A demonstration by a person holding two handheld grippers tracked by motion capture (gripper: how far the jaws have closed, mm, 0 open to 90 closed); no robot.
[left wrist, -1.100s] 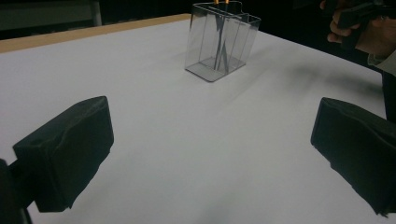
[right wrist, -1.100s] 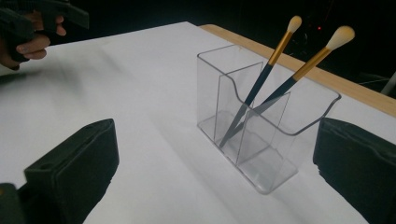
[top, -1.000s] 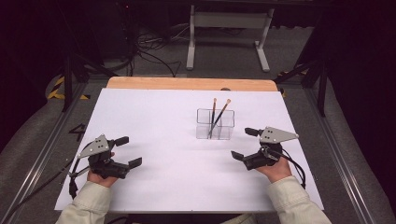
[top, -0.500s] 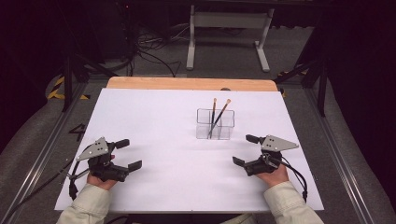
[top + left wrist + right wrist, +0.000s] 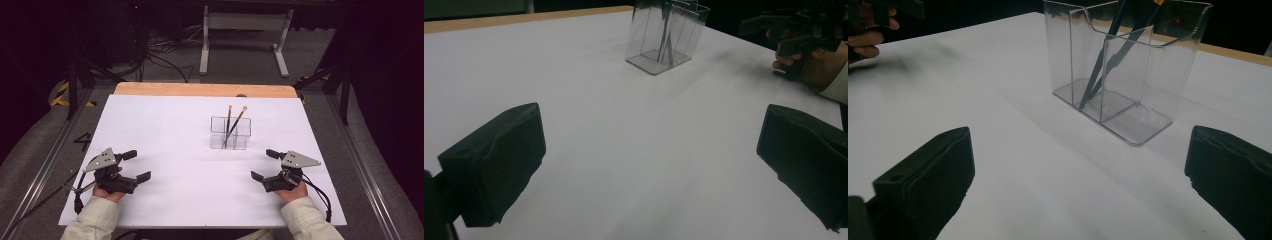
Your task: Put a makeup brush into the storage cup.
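A clear plastic holder [image 5: 230,133] with compartments stands upright on the white table [image 5: 165,125], right of centre. Two dark-handled brushes [image 5: 232,122] lean inside it, bristles up. The holder [image 5: 1120,75] stands close ahead in the right gripper view, and the brushes [image 5: 1108,55] rest in its middle compartment. My left gripper [image 5: 136,165] rests open near the front left of the table, nothing between its jaws. My right gripper [image 5: 265,164] is open at the front right, a short way in front of the holder and to its right, also holding nothing. Farther off in the left gripper view stands the holder [image 5: 664,35].
A wooden strip [image 5: 200,90] runs along the table's far edge. Beyond it stand a white metal frame [image 5: 245,30] and loose cables [image 5: 160,55] on the floor. Metal rails [image 5: 45,165] flank the table. In the left gripper view the other hand [image 5: 809,55] holds its gripper at upper right.
My right gripper has drawn back toward the table's front edge, away from the holder. The left gripper has shifted slightly toward the front too.
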